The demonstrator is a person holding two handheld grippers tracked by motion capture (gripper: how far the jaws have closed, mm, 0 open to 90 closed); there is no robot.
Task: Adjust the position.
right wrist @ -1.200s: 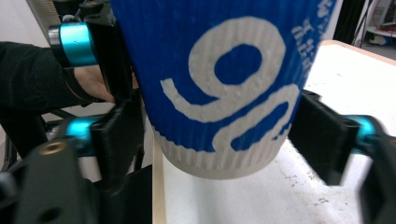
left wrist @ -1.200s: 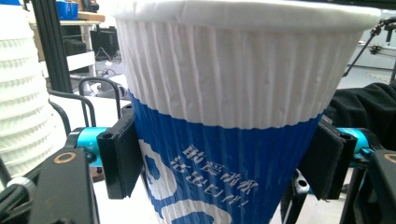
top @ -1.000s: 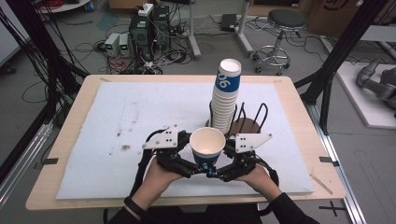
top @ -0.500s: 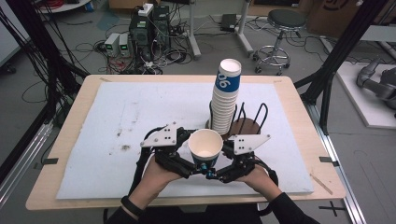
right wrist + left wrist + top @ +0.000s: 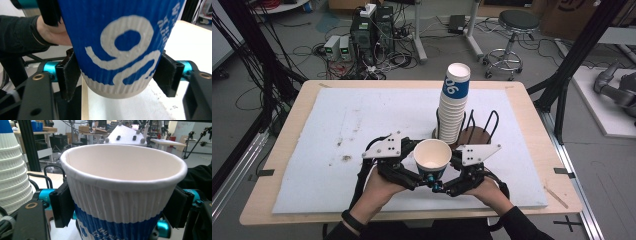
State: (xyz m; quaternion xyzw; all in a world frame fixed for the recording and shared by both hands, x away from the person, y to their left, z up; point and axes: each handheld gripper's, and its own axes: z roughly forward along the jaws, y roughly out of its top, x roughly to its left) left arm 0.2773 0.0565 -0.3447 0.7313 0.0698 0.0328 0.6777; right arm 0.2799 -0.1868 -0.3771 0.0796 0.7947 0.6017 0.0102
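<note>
From the high view we see the paper cup (image 5: 432,159) held upright above the near edge of the table (image 5: 532,125), between the left gripper (image 5: 421,179) and the right gripper (image 5: 443,186), just in front of the stack of cups (image 5: 453,107) in its wire rack (image 5: 484,126), likely so one hand can take it from the other. In the left gripper view the pads (image 5: 62,203) press the ribbed wall under the rim, jaws having just narrowed onto it. In the right gripper view the jaws have just parted, yet their pads (image 5: 70,75) touch the cup's base, so both grip.
</note>
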